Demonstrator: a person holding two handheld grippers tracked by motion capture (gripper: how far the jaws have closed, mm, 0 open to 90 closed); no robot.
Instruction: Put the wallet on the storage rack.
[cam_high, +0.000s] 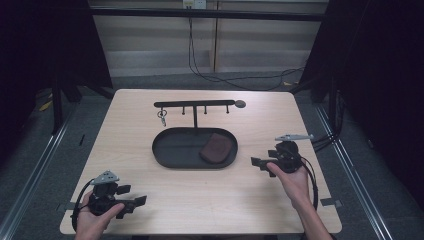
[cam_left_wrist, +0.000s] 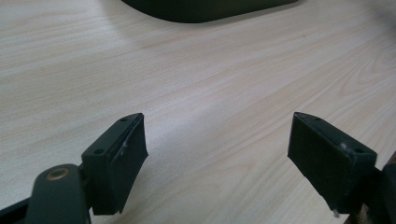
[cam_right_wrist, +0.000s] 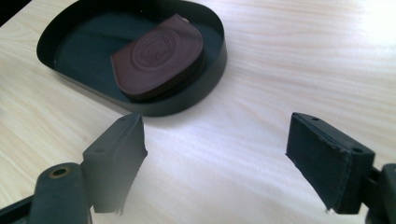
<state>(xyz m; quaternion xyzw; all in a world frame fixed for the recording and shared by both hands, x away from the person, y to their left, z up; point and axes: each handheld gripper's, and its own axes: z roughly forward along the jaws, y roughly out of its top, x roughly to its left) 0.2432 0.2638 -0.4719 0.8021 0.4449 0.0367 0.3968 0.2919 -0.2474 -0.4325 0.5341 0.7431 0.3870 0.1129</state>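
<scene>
Oval black tray (cam_high: 165, 150) holding 1 brown embossed pouch (cam_right_wrist: 159, 58); left gripper (cam_left_wrist: 215, 158), right gripper (cam_right_wrist: 215, 161) spread wide, empty.

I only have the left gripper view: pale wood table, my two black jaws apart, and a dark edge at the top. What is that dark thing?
Observer: It is the rim of a black oval metal tray at the middle of the table.
Operator: Anything in it?
Observer: A dark brown leather pouch with a round embossed stamp lies at the tray's right end.
Operator: Where is the other gripper?
Observer: The right gripper is on the table to the right of the tray, jaws open, pointing toward it.
Operator: Anything behind the tray?
Observer: A black T-shaped hook rack rises at the tray's far side, with a small metal key ring hanging near its left end.
</scene>
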